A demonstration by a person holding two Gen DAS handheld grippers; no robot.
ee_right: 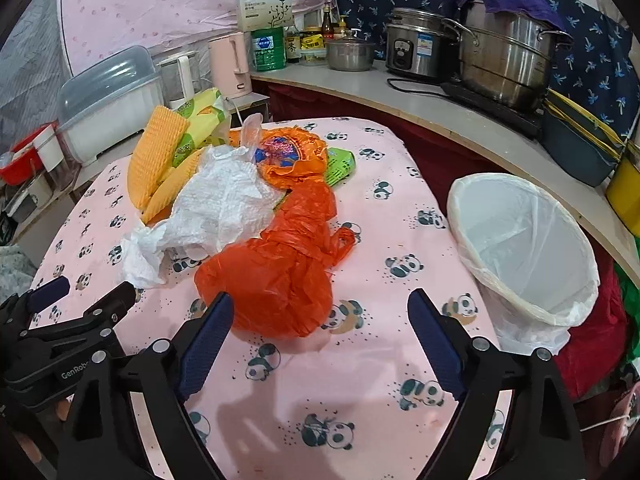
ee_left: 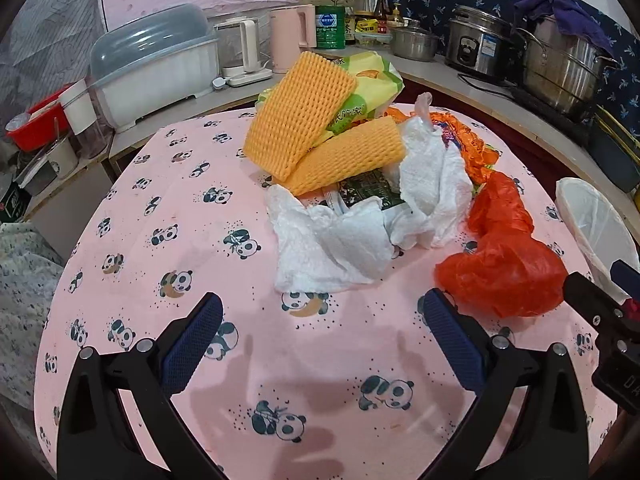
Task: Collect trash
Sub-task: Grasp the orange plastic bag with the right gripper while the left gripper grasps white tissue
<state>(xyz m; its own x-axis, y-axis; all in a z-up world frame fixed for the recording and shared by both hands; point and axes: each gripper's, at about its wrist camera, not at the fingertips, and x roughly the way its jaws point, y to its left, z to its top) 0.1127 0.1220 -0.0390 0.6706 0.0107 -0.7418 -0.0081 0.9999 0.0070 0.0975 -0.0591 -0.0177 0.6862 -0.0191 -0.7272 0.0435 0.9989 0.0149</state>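
1. Your left gripper (ee_left: 322,320) hangs over the pink panda tablecloth (ee_left: 132,248) with its jaws spread wide and nothing between them.
2. Straight ahead of that gripper, just past its fingertips, lies a crumpled white paper towel (ee_left: 332,240); a second white wad (ee_left: 434,184) sits beyond it and a little to the right.
3. Behind the towels, two orange foam nets (ee_left: 300,120) lean against a yellow-green snack bag (ee_left: 372,84), and a dark printed wrapper (ee_left: 368,188) shows between the nets and the towels.
4. To the right of your left gripper, just beside its right finger, rests a crumpled red plastic bag (ee_left: 504,264).
5. Your right gripper (ee_right: 320,326) is also wide open and holds nothing. It hovers over the cloth with the red plastic bag (ee_right: 276,276) directly ahead; the bag's near edge lies just beside the left finger.
6. Beyond the red bag from the right gripper you have an orange foil wrapper (ee_right: 292,152), a green packet (ee_right: 340,164) just right of it, and the white paper towel (ee_right: 216,204) to the left.
7. The white-lined bin (ee_right: 524,248) stands to the right of your right gripper, at the table's edge, its mouth tilted toward the camera. In the right wrist view, the part of its liner that shows looks bare.
8. Your left gripper (ee_right: 86,296) shows in the right wrist view at the lower left, near the towel's corner.
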